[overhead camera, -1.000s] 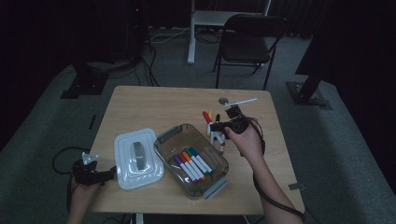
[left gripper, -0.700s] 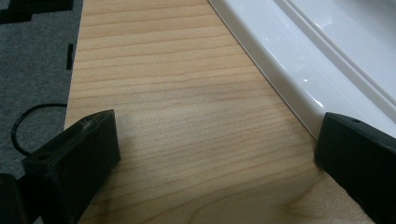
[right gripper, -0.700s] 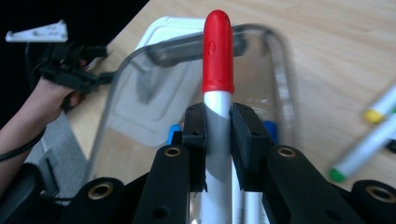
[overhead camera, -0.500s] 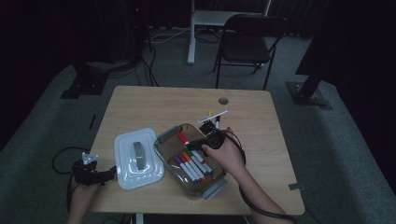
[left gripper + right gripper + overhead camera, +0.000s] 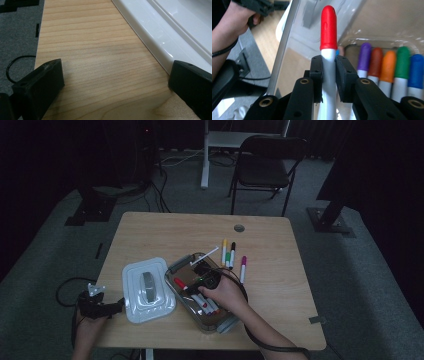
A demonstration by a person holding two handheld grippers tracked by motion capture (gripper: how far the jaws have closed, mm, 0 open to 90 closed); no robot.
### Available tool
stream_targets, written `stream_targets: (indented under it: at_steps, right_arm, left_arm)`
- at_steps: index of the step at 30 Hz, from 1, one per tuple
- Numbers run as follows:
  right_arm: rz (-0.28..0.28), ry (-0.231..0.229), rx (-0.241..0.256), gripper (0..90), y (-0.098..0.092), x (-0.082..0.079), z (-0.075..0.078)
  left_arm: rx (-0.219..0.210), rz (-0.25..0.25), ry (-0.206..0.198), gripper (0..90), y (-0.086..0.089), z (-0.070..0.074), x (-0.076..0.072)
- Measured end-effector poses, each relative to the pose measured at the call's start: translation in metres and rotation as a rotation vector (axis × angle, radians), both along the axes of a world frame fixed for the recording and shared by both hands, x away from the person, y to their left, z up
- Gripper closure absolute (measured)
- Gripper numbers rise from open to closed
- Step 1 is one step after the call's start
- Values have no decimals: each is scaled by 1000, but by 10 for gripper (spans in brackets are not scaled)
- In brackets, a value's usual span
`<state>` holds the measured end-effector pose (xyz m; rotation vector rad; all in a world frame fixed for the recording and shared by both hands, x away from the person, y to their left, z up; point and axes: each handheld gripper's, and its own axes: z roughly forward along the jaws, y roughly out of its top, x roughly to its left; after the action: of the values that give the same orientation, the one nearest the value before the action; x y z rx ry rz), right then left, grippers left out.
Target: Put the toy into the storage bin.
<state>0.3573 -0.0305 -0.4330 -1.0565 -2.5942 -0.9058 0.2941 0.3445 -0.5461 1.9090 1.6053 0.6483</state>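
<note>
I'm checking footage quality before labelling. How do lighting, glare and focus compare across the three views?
High view: dim, with a dark room behind; the table is evenly lit, and small things like the loose markers lack detail. Left gripper view: bright and sharp on the wood grain, with glare streaks on the white lid. Right gripper view: the red-capped marker is sharp, the clear bin wall hazy with reflections.

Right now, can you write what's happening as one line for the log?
right hand-held gripper: shut on red-capped marker, over clear marker box | left hand-held gripper: open, beside white lid | loose markers on table
</note>
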Motion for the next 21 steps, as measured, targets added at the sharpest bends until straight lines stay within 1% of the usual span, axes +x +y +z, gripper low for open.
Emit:
stream_targets:
  at_steps: [2,4,5,6,7,10,11,13,16,17,21]
  right_arm:
    - [11,12,-22,769,5,0,-4]
    - [21,28,-31,769,10,1,-8]
    - [28,35,-47,769,13,1,-11]
    - [31,27,-53,769,15,1,-13]
    - [35,36,-64,769,17,2,-15]
    - [39,44,-70,768,19,3,-18]
    - [45,55,-82,768,21,4,-21]
    - [52,55,-100,768,23,4,-24]
    - [56,60,-108,767,25,5,-26]
    - [68,71,-128,767,27,6,-30]
    - [82,64,-143,757,30,5,-32]
  left_arm:
    - [0,0,0,5,0,0,0]
    - [-1,1,-1,5,0,0,0]
    - [0,0,0,5,0,0,0]
    - [1,0,0,6,0,0,0]
    - [0,0,1,6,0,0,0]
    - [-1,0,1,6,0,0,0]
    - [0,0,1,6,0,0,0]
    - [-1,0,1,5,0,0,0]
    - [0,0,1,5,0,0,0]
    - [0,0,1,5,0,0,0]
    - [0,-1,2,5,0,0,0]
